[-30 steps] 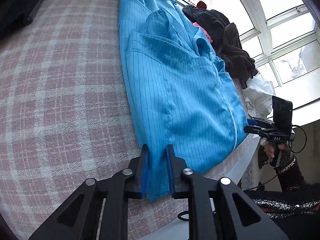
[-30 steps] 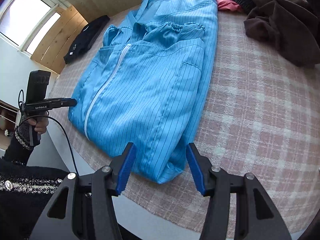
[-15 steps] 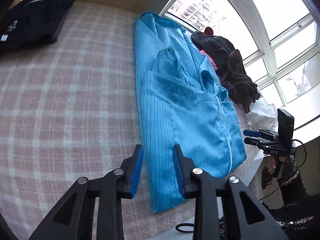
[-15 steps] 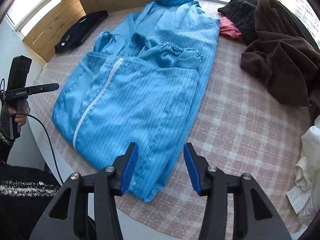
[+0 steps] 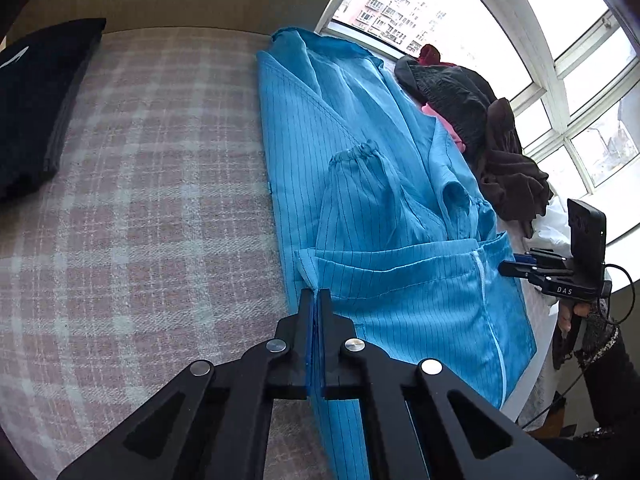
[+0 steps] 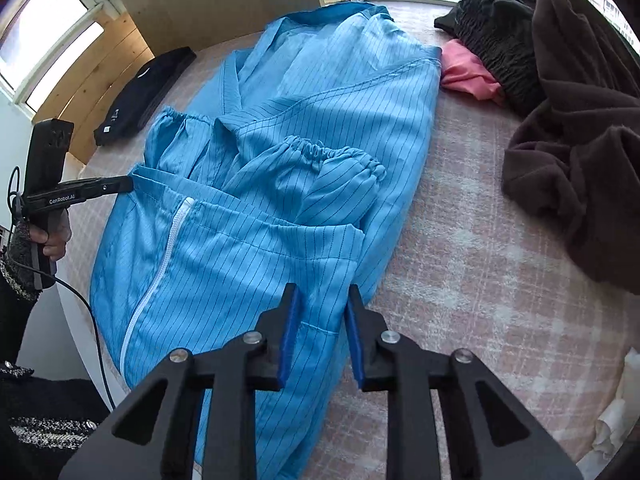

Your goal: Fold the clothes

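**So, hem fold is halfway up: left side pinched, right side not yet**

Okay, you've got the blue striped coat (image 6: 280,208) spread along the pink plaid cover (image 5: 140,200), zipper up, both sleeves already tucked across its chest. Your left gripper (image 5: 314,300) is clamped tight on the coat's hem corner, with the fabric sandwiched between the pads and lifted so the bottom edge is doubling back toward the collar. Your right gripper (image 6: 322,304) is a different story: jaws a moderate way apart, straddling the coat's other hem corner, with cloth between them but nothing pinched as far as I can tell.

Looks to me like you're mid bottom-to-top fold. Next thing you probably need is to close the right side on that corner, then carry both corners evenly toward the collar so the fold line stays straight.

Watch the dark clothes pile (image 6: 560,100) just beside the coat's far edge, and the folded black garment (image 5: 36,92) on the coat's other side.
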Action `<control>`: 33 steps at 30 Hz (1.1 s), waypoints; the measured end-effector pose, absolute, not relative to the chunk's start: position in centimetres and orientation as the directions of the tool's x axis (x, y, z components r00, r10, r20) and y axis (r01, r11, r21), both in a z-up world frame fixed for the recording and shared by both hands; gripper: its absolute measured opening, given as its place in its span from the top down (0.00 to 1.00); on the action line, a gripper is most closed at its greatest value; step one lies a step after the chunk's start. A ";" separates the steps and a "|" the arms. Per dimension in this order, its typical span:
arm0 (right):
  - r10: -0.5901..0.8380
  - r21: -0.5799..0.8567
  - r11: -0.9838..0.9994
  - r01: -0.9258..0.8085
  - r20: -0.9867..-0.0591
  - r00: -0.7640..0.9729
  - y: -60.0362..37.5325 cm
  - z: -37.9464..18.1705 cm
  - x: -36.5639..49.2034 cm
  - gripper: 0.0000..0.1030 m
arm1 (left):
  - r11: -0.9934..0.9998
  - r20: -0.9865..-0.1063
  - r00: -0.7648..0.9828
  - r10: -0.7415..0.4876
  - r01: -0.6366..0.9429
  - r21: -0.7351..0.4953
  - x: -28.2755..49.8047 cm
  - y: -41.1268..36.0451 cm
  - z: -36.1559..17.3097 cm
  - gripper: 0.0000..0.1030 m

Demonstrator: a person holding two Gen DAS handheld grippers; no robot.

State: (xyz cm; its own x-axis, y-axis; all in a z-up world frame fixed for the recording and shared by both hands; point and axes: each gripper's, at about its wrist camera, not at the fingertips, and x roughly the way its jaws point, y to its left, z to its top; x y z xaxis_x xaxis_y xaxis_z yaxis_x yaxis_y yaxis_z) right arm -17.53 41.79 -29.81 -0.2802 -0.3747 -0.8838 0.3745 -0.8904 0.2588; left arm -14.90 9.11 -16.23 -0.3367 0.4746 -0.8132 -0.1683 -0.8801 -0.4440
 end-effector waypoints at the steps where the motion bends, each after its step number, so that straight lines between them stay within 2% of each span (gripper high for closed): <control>1: -0.371 0.254 -0.891 0.376 -0.885 -0.280 41.7 -30.0 -17.8 0.81 | -0.883 -0.813 -0.346 0.468 -0.147 -0.446 -14.8 8.7 -16.4 0.99; 4: -0.342 0.240 -0.899 0.365 -0.908 -0.244 41.5 -31.3 -18.4 0.80 | -0.875 -0.814 -0.325 0.482 -0.121 -0.469 -14.8 8.4 -17.6 0.97; 7: -0.329 0.228 -0.913 0.339 -0.902 -0.280 41.9 -29.8 -18.0 0.77 | -0.869 -0.804 -0.337 0.490 -0.121 -0.479 -14.6 8.2 -17.2 0.93; 11: -0.370 0.230 -0.910 0.345 -0.826 -0.424 42.4 -26.1 -16.5 0.77 | -0.891 -0.786 -0.425 0.449 -0.144 -0.430 -13.8 7.9 -14.4 0.89; 13: -0.413 0.246 -0.886 0.394 -0.805 -0.426 41.5 -25.5 -16.6 0.77 | -0.882 -0.767 -0.437 0.470 -0.200 -0.427 -13.5 8.8 -13.4 0.89; 16: -0.405 0.231 -0.873 0.430 -0.835 -0.373 40.2 -27.1 -17.0 0.77 | -0.848 -0.755 -0.390 0.528 -0.292 -0.442 -13.9 11.1 -13.5 0.88; 20: -0.352 0.219 -0.888 0.404 -0.890 -0.290 41.1 -30.7 -17.3 0.77 | -0.867 -0.816 -0.316 0.485 -0.293 -0.402 -15.7 12.7 -16.5 0.89; 22: -0.349 0.218 -0.894 0.390 -0.886 -0.305 41.9 -30.1 -16.9 0.77 | -0.874 -0.831 -0.297 0.470 -0.292 -0.389 -15.7 12.7 -16.9 0.89; 24: -0.347 0.202 -0.893 0.403 -0.879 -0.327 42.7 -28.5 -15.4 0.77 | -0.876 -0.834 -0.318 0.451 -0.337 -0.346 -14.4 12.4 -15.4 0.87; 27: -0.355 0.158 -0.866 0.474 -0.863 -0.361 43.3 -25.9 -11.5 0.75 | -0.848 -0.831 -0.334 0.444 -0.455 -0.271 -10.9 12.6 -12.3 0.71; 31: -0.371 0.118 -0.818 0.563 -0.857 -0.359 41.3 -24.7 -6.3 0.74 | -0.785 -0.815 -0.338 0.471 -0.581 -0.213 -5.7 14.9 -9.9 0.70; 33: -0.351 0.072 -0.801 0.594 -0.860 -0.370 39.6 -25.3 -4.2 0.74 | -0.766 -0.804 -0.315 0.504 -0.594 -0.247 -4.3 15.9 -10.4 0.70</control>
State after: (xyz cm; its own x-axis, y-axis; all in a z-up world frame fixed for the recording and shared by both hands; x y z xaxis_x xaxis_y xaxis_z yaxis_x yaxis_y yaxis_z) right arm -4.17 39.60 -25.26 -0.3696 -0.3513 -0.8602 0.5937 -0.8014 0.0722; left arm -4.30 15.91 -10.36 -0.3150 0.5042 -0.8041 -0.5938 -0.7656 -0.2475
